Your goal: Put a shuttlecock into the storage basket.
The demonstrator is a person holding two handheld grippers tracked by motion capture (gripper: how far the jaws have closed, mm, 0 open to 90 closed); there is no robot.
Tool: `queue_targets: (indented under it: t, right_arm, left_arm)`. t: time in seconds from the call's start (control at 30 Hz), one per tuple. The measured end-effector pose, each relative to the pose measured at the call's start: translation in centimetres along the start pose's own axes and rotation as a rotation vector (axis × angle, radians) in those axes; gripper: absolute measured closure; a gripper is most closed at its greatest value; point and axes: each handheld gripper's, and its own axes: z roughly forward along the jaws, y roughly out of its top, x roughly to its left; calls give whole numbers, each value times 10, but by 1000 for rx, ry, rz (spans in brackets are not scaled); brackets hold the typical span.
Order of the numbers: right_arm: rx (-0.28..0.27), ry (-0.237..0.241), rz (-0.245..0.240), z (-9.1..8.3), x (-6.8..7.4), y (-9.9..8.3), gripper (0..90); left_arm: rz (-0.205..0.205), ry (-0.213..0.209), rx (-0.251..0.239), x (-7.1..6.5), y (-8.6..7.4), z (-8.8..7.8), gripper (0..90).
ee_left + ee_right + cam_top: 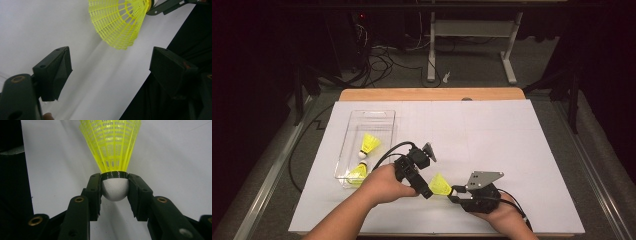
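A yellow plastic shuttlecock hangs low over the white sheet near the table's front. My right gripper is shut on its white cork head, one jaw pressing on each side, with the skirt pointing away to the left. My left gripper is held by a hand just left of the skirt. Its jaws are open and nothing lies between them. In the left gripper view the shuttlecock's skirt sits ahead of and above the jaw tips.
A clear plastic box lies on the left of the white sheet, with two more yellow shuttlecocks inside. The wooden table edge runs along the back. Cables and a desk frame stand on the floor beyond.
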Motion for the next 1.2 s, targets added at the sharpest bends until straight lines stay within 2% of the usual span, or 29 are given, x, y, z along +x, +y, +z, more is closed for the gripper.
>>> queue_targets:
  t: [0.17,0.27,0.4,0.57,0.77,0.93,1.2]
  right_arm:
    - [-1,10,5,3,-1,2,661]
    - [-6,16,8,4,0,4,660]
    - [-11,26,5,5,1,6,660]
    - [-5,30,1,8,2,7,660]
    - [4,34,-1,11,3,8,660]
    - [6,32,1,11,4,8,660]
    - [6,28,2,11,4,8,660]
  left_arm:
    - [18,-12,3,0,1,2,278]
    - [26,-26,-3,-1,1,3,344]
    - [52,-42,-8,-2,2,3,475]
    - [79,-40,6,-5,2,6,554]
    - [89,-37,2,-5,3,9,645]
    - [82,-53,0,-4,4,8,735]
    - [85,-58,13,-4,3,7,787]
